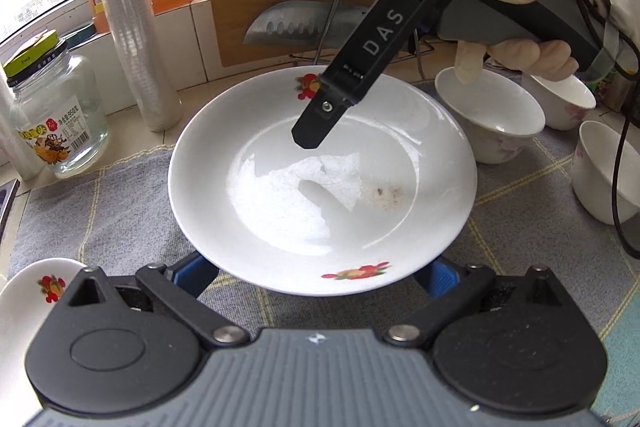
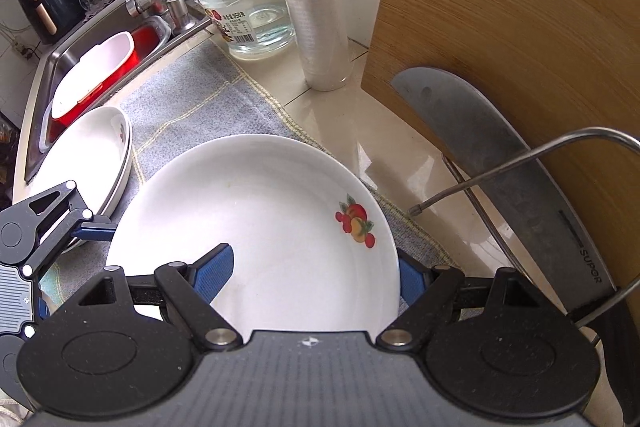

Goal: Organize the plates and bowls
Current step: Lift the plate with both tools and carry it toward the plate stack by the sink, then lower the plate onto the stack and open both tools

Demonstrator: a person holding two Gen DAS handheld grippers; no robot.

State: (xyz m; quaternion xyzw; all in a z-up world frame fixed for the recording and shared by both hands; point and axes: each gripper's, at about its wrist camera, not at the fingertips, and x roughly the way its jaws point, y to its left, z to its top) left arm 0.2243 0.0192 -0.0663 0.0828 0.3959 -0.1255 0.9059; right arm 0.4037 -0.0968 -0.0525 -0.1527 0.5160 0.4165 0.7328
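Observation:
A white plate [image 1: 320,195] with fruit decals hangs just above the grey checked cloth [image 1: 100,203]. My right gripper [image 2: 314,275] is shut on its rim, one blue pad [image 2: 216,273] lying inside the plate [image 2: 272,195] and the other under the edge. In the left wrist view its black finger [image 1: 320,115] reaches over the far rim, held by a gloved hand [image 1: 520,55]. My left gripper [image 1: 320,279] stands wide open, both fingers going under the plate's near rim with the tips hidden. Two more plates [image 2: 92,147] lie stacked to the left.
Three white bowls [image 1: 492,115] stand on the cloth to the right. Behind the plate are a wooden cutting board [image 2: 520,27], a cleaver [image 2: 500,167] on a wire rack, a stack of plastic cups [image 2: 312,7] and a glass jar [image 2: 244,7]. A sink [image 2: 60,67] with a red tub lies far left.

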